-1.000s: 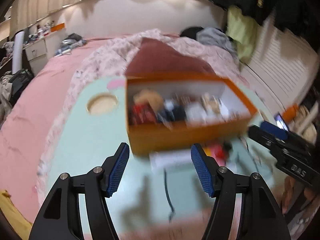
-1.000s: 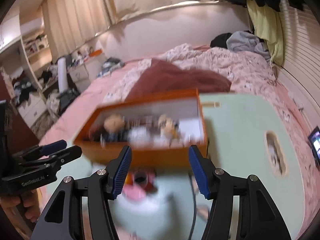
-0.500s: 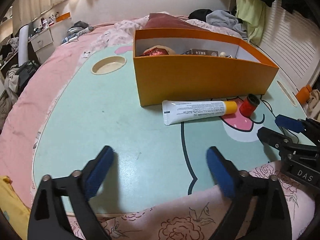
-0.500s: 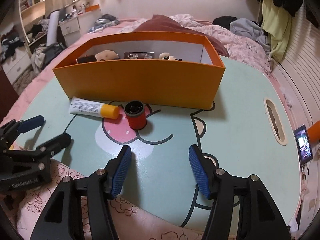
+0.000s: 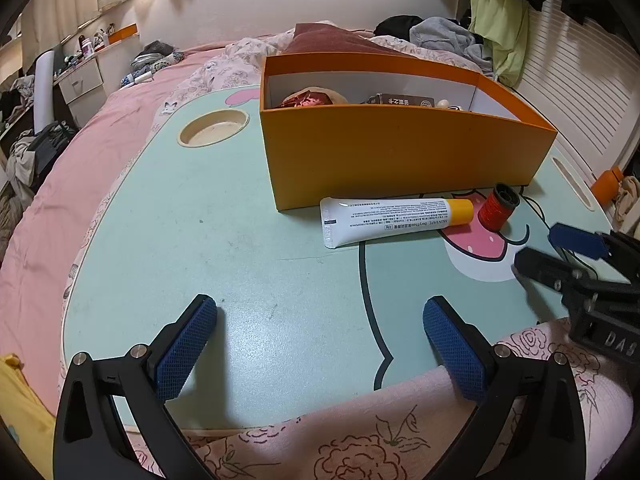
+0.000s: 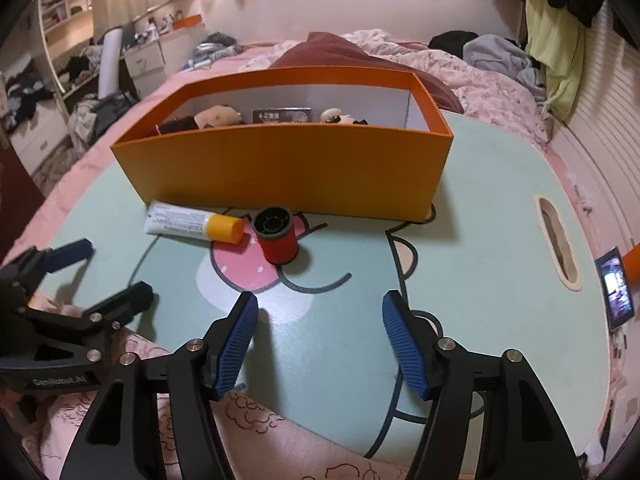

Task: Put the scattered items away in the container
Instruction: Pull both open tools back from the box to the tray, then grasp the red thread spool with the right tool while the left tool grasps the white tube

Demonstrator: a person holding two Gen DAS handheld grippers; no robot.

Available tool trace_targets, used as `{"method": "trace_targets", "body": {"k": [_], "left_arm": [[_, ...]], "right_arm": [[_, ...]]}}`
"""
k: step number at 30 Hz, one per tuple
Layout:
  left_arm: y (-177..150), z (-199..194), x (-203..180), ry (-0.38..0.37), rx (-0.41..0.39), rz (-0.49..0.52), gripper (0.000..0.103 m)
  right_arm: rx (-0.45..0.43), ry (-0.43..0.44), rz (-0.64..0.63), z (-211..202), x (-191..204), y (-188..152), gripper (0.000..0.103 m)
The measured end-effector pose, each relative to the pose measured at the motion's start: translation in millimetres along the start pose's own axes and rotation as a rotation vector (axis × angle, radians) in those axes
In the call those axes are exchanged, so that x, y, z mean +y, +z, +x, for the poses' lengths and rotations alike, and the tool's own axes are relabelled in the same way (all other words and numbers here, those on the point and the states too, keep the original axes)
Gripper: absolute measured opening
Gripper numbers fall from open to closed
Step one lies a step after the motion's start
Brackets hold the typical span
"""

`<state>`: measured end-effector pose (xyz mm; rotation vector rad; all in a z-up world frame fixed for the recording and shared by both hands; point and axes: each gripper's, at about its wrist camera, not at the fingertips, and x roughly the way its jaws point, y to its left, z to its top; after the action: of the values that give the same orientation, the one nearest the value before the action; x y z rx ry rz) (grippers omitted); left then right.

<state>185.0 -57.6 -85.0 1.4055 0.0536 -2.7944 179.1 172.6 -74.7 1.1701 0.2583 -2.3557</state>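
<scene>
The left gripper (image 5: 320, 320) has just opened wide and holds nothing. The right gripper (image 6: 320, 316) is half open, empty. The tube (image 5: 394, 216) and red spool (image 6: 277, 236) lie just beside the orange box (image 6: 288, 160), with bare table (image 5: 180, 220) near the edge.

Open orange cardboard box (image 5: 400, 156) stands on the mint-green lap table (image 5: 192, 220), partly filled with small items. Just before its front wall lies a white squeeze tube with a yellow cap (image 5: 394, 218); a red thread spool (image 5: 498, 207) sits at the cap end. Left gripper (image 5: 320, 322), well short of the box, has just been opening; jaws wide, nothing between. Right gripper (image 5: 560, 248) enters nearer than the spool.
</scene>
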Motion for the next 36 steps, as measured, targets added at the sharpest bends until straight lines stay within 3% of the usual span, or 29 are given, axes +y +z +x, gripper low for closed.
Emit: {"method": "trace_targets", "body": {"k": [6,12,13,16,25,32,36], "left_arm": [[0,0,0,0.0,0.0,0.0,0.103],[-1,0,0,0.0,0.0,0.0,0.103],[-1,0,0,0.0,0.0,0.0,0.103],[-1,0,0,0.0,0.001,0.0,0.103],[-1,0,0,0.0,0.0,-0.001,0.103],[1,0,-3,-0.003,0.002,0.005,0.103],[8,-2,-10,-0.042,0.006,0.039,0.103]], "right_arm": [[-0.051,-0.01,-0.045,-1,11,18,0.058],[-0.037,-0.015,-0.036,11,10,36,0.058],[-0.03,-0.008,-0.031,14,9,38,0.055],[0.016,0.036,-0.019,28,6,38,0.021],[-0.122,0.076,0.096,-4,-18,12,0.02],[-0.113,0.126,0.2,-5,-39,4,0.02],[-0.131,0.128,0.205,-9,-38,4,0.02]]}}
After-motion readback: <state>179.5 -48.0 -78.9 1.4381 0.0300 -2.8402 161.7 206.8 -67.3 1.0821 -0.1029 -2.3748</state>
